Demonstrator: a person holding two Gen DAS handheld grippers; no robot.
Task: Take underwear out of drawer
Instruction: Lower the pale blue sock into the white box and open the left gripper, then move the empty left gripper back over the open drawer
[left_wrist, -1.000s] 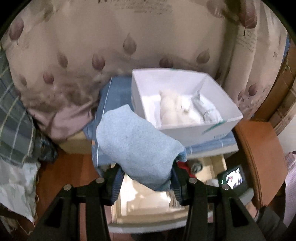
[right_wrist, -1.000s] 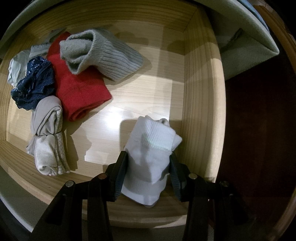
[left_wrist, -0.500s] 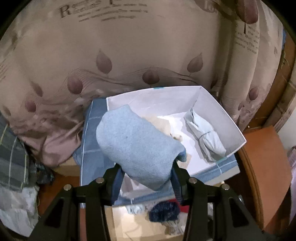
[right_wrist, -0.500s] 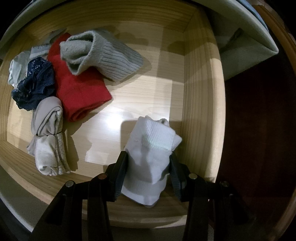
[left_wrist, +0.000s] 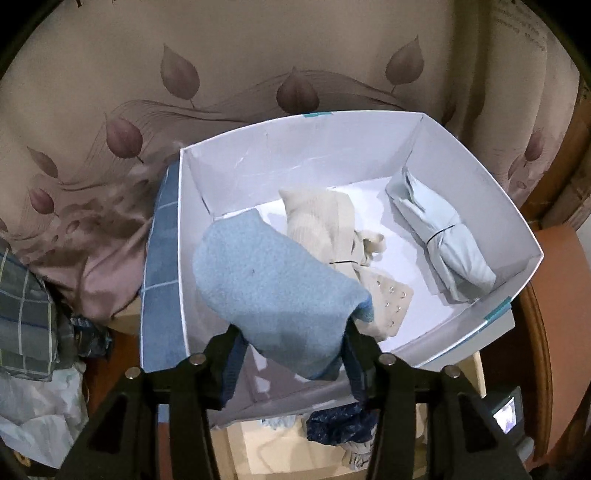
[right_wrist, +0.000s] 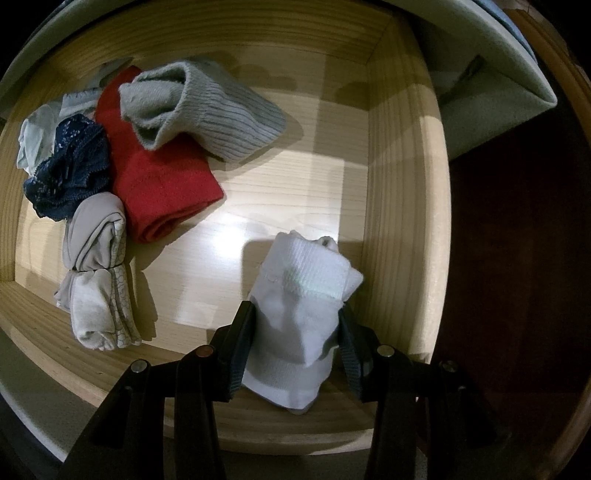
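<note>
Here, in the left wrist view, the left gripper (left_wrist: 291, 354) is clamped on a light blue fleece bundle (left_wrist: 273, 295) — soft, nubby, rounded like a folded sock or brief. Its jaws have just been opening a little, yet both pads still press the cloth at its lower end. The bundle hangs over the near left corner of a white cardboard box (left_wrist: 524, 236), a shallow open carton with teal tape on its rim. Inside the box, just right of the blue bundle, lies a cream ribbed garment (left_wrist: 325, 221) with a hook-and-eye strip, and against the box's right wall a pale blue rolled piece (left_wrist: 443, 240) cinched by a dark band. The box sits on a blue checked cloth (left_wrist: 162, 258); behind it hangs a beige leaf-print curtain (left_wrist: 295, 66).

In the right wrist view, the right gripper (right_wrist: 295, 339) points down into a pale wooden drawer (right_wrist: 402, 184) — smooth grain, straight walls. It is closed partway on a white ribbed sock bundle (right_wrist: 299, 306), pads pressing both sides, near the drawer's right wall. Toward the drawer's left wall lie a red fleece fold (right_wrist: 159, 184), a grey ribbed sock roll (right_wrist: 210, 110) resting on the red one, navy lace underwear (right_wrist: 70, 166), and a grey banded roll (right_wrist: 96, 266) beside the front wall.
</note>
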